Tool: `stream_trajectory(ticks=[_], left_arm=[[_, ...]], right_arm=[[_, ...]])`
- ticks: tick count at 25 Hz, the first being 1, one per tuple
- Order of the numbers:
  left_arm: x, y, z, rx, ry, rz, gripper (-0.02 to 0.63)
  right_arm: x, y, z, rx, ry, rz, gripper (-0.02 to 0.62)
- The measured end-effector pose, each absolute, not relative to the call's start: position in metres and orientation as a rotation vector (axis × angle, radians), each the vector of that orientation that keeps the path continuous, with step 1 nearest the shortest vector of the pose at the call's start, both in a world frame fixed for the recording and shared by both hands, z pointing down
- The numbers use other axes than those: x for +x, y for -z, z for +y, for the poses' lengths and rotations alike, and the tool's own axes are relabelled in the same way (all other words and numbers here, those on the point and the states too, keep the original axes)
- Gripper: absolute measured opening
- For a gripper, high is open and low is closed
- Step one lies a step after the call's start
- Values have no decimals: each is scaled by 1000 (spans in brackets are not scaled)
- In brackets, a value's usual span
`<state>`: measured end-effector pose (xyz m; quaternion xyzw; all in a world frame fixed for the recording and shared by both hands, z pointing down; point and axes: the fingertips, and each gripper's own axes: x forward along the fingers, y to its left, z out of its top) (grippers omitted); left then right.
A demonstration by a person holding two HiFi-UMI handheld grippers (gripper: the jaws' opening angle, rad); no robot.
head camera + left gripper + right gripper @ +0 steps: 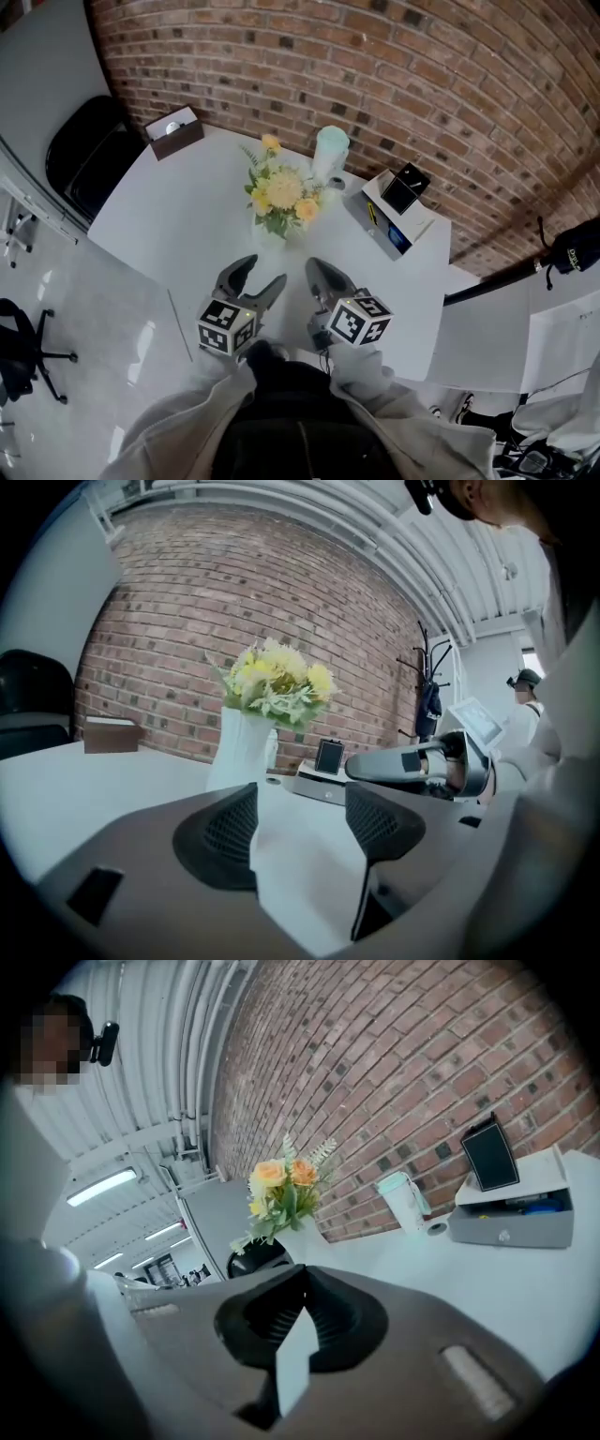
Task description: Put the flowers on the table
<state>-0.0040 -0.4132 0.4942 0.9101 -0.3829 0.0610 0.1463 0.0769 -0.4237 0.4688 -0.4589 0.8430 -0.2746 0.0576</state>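
A bunch of yellow and cream flowers (281, 192) stands upright in a white vase (270, 231) on the round white table (178, 211). Both grippers hover over the table's near edge, short of the vase and apart from it. My left gripper (265, 270) is open with nothing between its pads; in the left gripper view the vase (242, 752) and flowers (274, 681) stand beyond the left gripper (300, 829). My right gripper (315, 268) is shut on nothing; in the right gripper view the right gripper (302, 1277) has its tips together, with the flowers (279, 1192) beyond.
A brown tissue box (174, 133) sits at the table's far left. A pale green tumbler (330, 153), a small tape roll (337, 185) and a grey box with a dark screen (398, 208) stand along the brick wall. A black chair (89, 155) is on the left.
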Motion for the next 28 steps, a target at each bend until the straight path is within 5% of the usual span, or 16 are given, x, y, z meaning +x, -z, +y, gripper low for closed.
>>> stream_trajectory(ticks=[8, 28], left_arm=[[11, -473, -392, 2640, -121, -1123, 5], [25, -488, -382, 2612, -102, -991, 3]], right_arm=[[89, -464, -388, -1487, 738, 2531, 0], [86, -479, -379, -1533, 732, 2595, -2]])
